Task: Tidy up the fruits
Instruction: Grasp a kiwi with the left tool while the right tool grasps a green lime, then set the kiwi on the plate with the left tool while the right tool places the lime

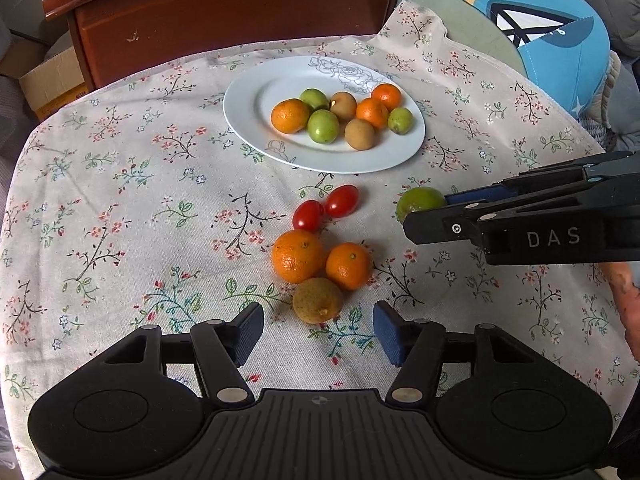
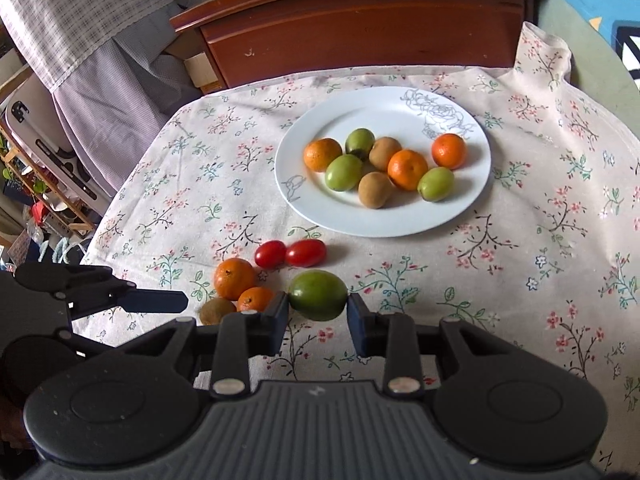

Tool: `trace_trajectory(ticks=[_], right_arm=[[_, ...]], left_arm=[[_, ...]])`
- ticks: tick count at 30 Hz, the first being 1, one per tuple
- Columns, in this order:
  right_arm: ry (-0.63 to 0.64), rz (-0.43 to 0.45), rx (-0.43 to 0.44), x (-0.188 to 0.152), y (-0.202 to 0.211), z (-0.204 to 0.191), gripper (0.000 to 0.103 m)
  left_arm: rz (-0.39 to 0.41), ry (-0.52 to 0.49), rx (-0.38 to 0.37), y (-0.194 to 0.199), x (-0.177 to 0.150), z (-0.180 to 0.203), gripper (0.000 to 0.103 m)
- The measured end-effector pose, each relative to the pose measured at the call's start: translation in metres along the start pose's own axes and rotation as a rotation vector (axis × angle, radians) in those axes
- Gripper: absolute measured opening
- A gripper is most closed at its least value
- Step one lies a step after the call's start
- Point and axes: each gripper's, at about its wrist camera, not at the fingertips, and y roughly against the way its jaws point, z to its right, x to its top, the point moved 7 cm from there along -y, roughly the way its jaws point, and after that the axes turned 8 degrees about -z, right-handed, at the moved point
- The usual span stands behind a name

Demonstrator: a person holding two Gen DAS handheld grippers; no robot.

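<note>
A white plate (image 1: 248, 120) (image 2: 400, 224) at the back of the floral cloth holds several oranges, green fruits and brown fruits. In front of it lie two cherry tomatoes (image 1: 308, 214) (image 2: 306, 253), two oranges (image 1: 297, 255) (image 2: 235, 278) and a brown fruit (image 1: 318, 300) (image 2: 216, 311). My left gripper (image 1: 318, 332) is open, its blue pads (image 1: 250, 332) just short of the brown fruit on either side. My right gripper (image 2: 318, 314) is shut on a green fruit (image 2: 318, 294) (image 1: 418, 200) right of the pile, close above the cloth.
A dark wooden cabinet (image 1: 240, 12) (image 2: 360, 28) stands behind the table. A blue cushion (image 1: 540, 32) lies at the back right, a cardboard box (image 1: 52, 84) at the far left. A person's hand (image 1: 628, 300) shows at the right edge. Cluttered shelves (image 2: 36, 200) stand on the left.
</note>
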Motion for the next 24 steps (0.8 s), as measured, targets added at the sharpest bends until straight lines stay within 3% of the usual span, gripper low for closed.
trace_trajectory(ticks=[3, 5, 8, 13, 16, 24], right_arm=[[-0.001, 0.002, 0.001, 0.001, 0.000, 0.000, 0.032], [-0.006, 0.001, 0.000, 0.000, 0.000, 0.000, 0.032], [-0.017, -0.004, 0.003, 0.001, -0.001, 0.001, 0.032], [-0.029, -0.005, 0.007, 0.003, -0.002, 0.003, 0.032], [-0.041, -0.005, 0.007, 0.004, -0.002, 0.005, 0.032], [-0.070, 0.036, 0.001, 0.017, 0.009, 0.017, 0.032]], left_arm=[[0.022, 0.001, 0.005, 0.000, 0.003, 0.000, 0.057], [0.023, -0.005, 0.003, -0.002, 0.004, 0.000, 0.047], [0.004, 0.001, 0.003, -0.009, 0.001, 0.000, 0.041], [0.018, -0.030, 0.024, -0.012, 0.001, 0.003, 0.040], [0.030, -0.024, 0.023, -0.011, 0.003, 0.000, 0.027], [0.077, -0.015, -0.005, 0.006, 0.015, -0.005, 0.026]])
